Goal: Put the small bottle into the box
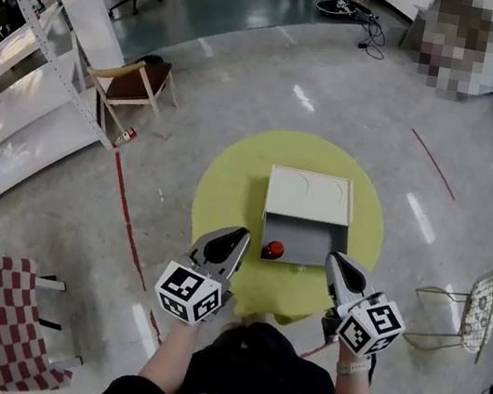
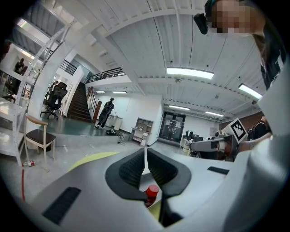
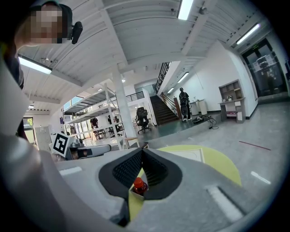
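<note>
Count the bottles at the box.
1. The bottle stands at the box's front-left corner in the head view; whether inside or just outside, I cannot tell. More could be hidden in the box.

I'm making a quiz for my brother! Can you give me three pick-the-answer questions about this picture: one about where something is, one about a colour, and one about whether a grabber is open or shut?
1. The white box stands on:
A. the round yellow table
B. a sofa
C. a bed
2. The small bottle is:
A. blue
B. red
C. green
3. The left gripper has its jaws:
A. wide apart
B. clamped on the bottle
C. together, with nothing held

Answers:
1 A, the yellow top shows all round the box.
2 B, it looks red in every view.
3 C, its pads meet with nothing between them.
</note>
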Demonstrator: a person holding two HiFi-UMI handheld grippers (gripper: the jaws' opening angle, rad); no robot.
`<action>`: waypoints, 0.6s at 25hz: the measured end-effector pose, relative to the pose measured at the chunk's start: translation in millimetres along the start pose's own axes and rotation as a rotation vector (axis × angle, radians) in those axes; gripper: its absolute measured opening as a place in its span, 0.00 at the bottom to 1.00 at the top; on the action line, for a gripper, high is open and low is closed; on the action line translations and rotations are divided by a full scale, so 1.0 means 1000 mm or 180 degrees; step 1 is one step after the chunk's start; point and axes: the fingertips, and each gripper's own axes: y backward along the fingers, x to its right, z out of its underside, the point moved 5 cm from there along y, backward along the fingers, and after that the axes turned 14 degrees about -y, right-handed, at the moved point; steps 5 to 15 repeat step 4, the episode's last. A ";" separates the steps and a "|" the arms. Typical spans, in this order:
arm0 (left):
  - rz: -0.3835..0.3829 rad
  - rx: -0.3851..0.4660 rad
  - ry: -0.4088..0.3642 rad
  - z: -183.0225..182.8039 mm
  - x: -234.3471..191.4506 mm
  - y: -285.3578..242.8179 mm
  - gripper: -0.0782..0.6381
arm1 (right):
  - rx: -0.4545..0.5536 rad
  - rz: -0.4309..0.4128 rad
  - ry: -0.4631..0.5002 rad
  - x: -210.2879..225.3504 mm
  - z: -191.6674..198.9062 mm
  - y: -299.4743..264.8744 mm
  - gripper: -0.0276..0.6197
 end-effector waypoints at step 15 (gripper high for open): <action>-0.0003 -0.0014 0.0002 0.002 -0.001 0.001 0.14 | 0.0007 0.0009 -0.0026 0.000 0.002 0.000 0.05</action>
